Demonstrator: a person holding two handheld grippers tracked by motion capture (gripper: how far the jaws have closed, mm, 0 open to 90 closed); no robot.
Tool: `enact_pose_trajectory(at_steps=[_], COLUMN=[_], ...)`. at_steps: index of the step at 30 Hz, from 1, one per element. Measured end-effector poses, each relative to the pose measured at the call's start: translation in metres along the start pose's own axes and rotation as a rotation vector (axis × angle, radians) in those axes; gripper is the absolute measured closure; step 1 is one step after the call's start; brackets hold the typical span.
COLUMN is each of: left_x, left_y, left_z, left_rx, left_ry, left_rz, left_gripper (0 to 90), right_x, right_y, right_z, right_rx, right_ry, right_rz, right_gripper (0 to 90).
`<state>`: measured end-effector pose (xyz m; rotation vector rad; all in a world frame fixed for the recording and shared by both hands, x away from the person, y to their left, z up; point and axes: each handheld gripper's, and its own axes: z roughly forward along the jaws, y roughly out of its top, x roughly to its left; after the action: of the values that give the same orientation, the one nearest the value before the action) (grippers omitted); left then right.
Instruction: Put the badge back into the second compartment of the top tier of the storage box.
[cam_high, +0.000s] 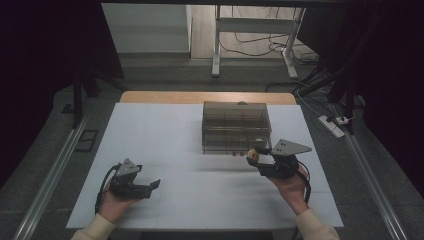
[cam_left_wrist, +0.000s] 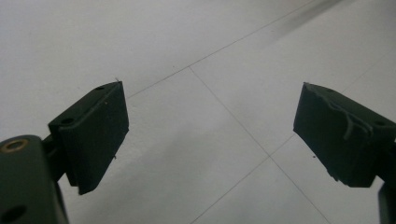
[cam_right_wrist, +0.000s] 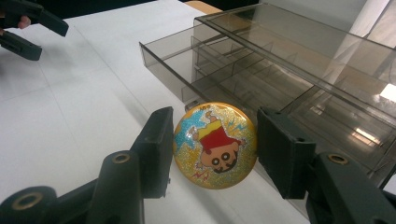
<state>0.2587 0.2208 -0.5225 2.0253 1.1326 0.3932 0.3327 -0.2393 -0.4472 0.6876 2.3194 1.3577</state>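
Observation:
A round gold glitter badge (cam_right_wrist: 215, 145) with a cartoon figure in a red shirt sits between my right gripper's (cam_right_wrist: 214, 140) jaws, which are shut on its two edges. In the high view the badge (cam_high: 253, 152) is held just in front of a smoky clear drawer box (cam_high: 235, 127) at the table's middle right. One drawer (cam_right_wrist: 173, 59) of the box stands pulled out and looks bare. My left gripper (cam_high: 151, 186) hovers low over the white table (cam_high: 165, 130) at the front left, open with nothing between its fingers (cam_left_wrist: 95, 135).
The box has several divided compartments (cam_right_wrist: 289, 88) under a clear top. A wooden strip (cam_high: 200, 97) edges the table's far side. Beyond it are desk legs and cables (cam_high: 260, 45), and a power strip (cam_high: 332, 125) lies on the floor at the right.

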Motion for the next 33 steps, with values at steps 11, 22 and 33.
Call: enact_pose_trajectory(at_steps=[11,22,33], left_x=[0.0,0.0,0.0], left_y=[0.0,0.0,0.0], left_z=[0.0,0.0,0.0], left_rx=[-0.002,0.0,-0.002], left_ry=[0.0,0.0,-0.001], left_rz=[-0.001,0.0,0.002], left_gripper=[10.2,10.2,10.2], right_x=[-0.004,-0.009,-0.02], right_y=[0.01,0.021,0.028], right_z=[0.005,0.01,0.021], right_rx=[-0.002,-0.012,-0.001], right_ry=[-0.003,-0.01,-0.03], right_rz=[-0.005,-0.011,-0.003], right_gripper=[46.7,46.7,46.6])
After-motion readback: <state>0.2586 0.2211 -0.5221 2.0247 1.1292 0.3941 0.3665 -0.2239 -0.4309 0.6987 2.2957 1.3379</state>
